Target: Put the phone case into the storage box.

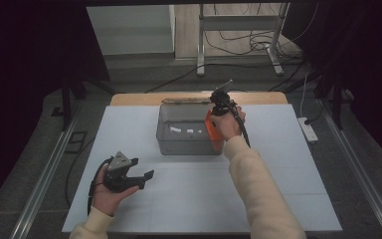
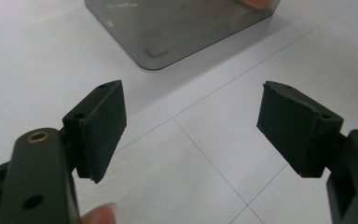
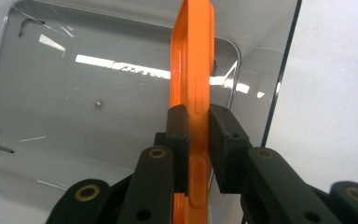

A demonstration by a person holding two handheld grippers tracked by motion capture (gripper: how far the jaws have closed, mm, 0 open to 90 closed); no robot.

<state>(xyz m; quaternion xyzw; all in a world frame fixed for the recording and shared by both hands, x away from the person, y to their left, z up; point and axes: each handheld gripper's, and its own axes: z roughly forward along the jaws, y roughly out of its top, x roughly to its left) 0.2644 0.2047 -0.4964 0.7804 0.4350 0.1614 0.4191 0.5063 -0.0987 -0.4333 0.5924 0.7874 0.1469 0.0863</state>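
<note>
We see right claw (image 3: 198, 123) clamped on orange piece (image 3: 193, 60) over clear bin (image 1: 186, 130) near counter (image 1: 278, 169) far edge; left claw (image 2: 191, 128) apart, near front-left corner.

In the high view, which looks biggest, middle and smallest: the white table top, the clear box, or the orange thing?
1. White rectangular table top
2. Clear grey plastic box
3. Flat orange plastic piece, partly hidden behind the right hand-held gripper and hand.
</note>
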